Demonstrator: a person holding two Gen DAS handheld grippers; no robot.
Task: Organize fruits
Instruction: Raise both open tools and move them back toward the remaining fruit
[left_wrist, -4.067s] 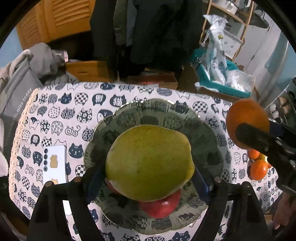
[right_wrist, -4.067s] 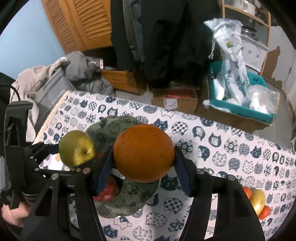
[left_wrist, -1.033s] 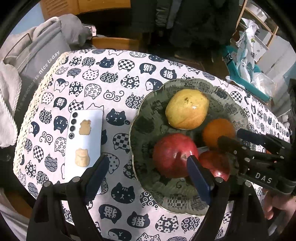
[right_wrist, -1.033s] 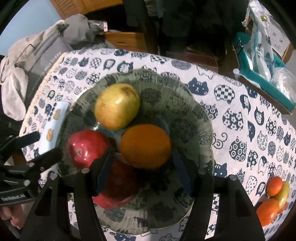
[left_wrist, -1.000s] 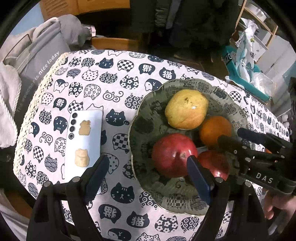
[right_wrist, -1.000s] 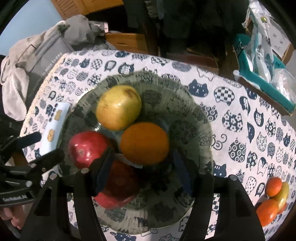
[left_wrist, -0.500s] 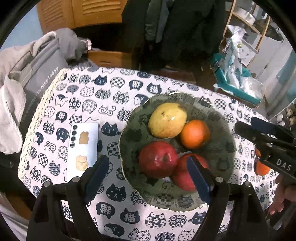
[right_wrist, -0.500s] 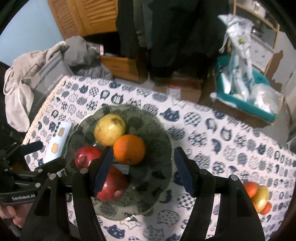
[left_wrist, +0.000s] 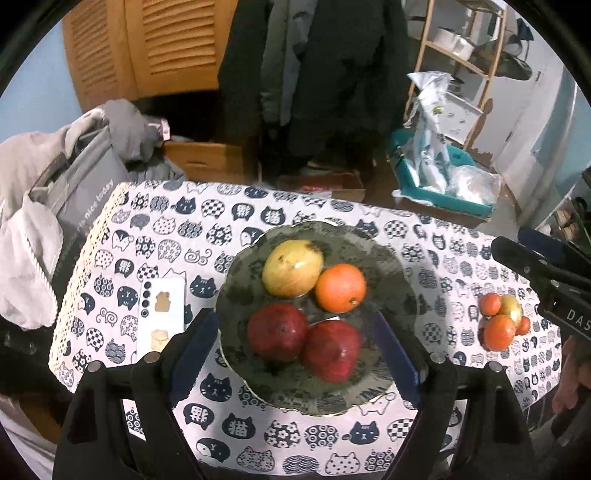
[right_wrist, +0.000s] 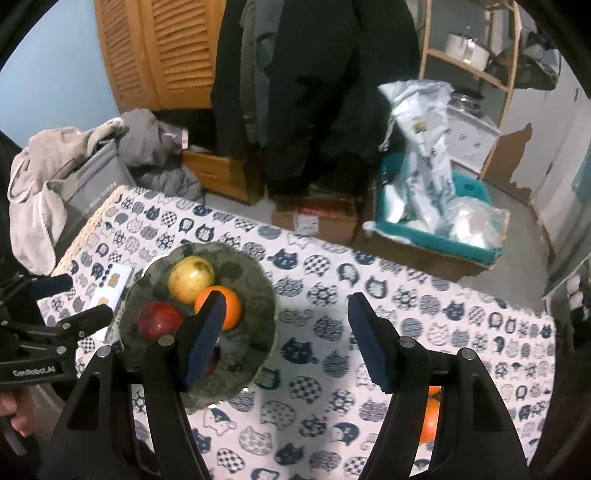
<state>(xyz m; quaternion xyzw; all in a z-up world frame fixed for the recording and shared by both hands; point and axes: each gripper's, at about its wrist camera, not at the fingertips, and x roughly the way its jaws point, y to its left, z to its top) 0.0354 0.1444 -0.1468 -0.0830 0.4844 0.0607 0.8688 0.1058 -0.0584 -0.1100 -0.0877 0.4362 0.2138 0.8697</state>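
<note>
A dark patterned plate (left_wrist: 402, 295) (right_wrist: 258, 295) on the cat-print tablecloth holds a yellow-green pear (left_wrist: 292, 267) (right_wrist: 191, 279), an orange (left_wrist: 340, 288) (right_wrist: 231, 308) and two red apples (left_wrist: 277, 331) (left_wrist: 332, 350). My left gripper (left_wrist: 293, 354) is open and empty, raised above the plate's near side. My right gripper (right_wrist: 286, 336) is open and empty, above the cloth just right of the plate. A small cluster of little oranges and a yellowish fruit (left_wrist: 502, 317) lies on the cloth to the right; in the right wrist view it is mostly hidden behind my right finger (right_wrist: 430, 413).
A white phone (left_wrist: 160, 314) (right_wrist: 110, 286) lies on the cloth left of the plate. A grey bag with clothes (left_wrist: 74, 192) stands off the table's left edge. Boxes and a teal bin (right_wrist: 436, 236) sit on the floor beyond the far edge.
Both grippers have let go of their fruit, the pear and the orange now lying on the plate, and both have pulled up and back from it. The right one has shifted right.
</note>
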